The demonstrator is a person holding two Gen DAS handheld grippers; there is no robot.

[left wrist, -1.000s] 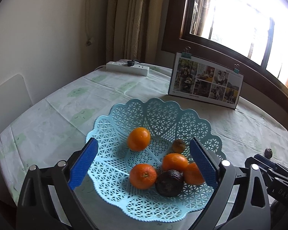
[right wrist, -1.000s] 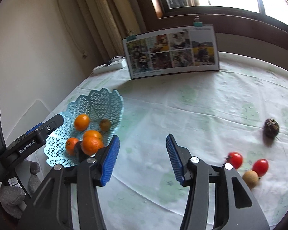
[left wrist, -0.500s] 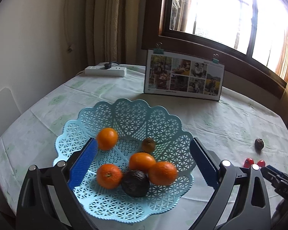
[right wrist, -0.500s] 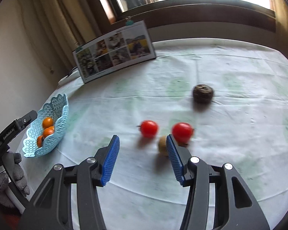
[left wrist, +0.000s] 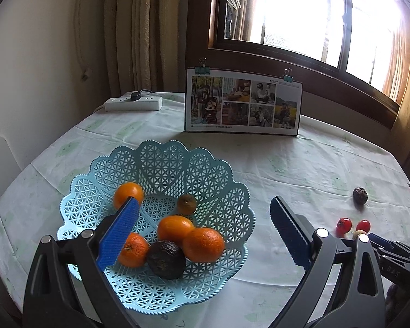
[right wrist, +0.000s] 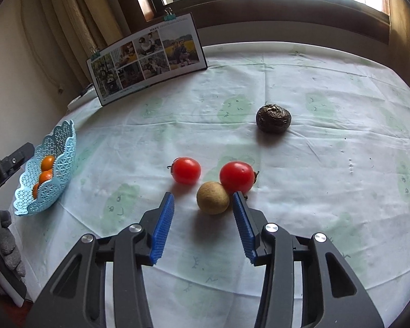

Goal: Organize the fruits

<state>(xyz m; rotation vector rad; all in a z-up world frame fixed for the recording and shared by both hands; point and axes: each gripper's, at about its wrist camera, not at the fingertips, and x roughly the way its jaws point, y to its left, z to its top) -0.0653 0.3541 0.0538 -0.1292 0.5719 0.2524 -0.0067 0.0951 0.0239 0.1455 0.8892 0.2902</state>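
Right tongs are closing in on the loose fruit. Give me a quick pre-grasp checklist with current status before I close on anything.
1. Right tongs open: ok.
2. Tan round fruit between the tong tips: ok, though nearer the right fingertip.
3. Target free of neighbours: not ok; the red tomato touches it from behind and sits at the right fingertip.
4. Second tomato and dark wrinkled fruit out of the way: ok.
5. Blue basket has room: ok, bare lattice at the back.
6. Left tongs empty and open, over the basket: ok.
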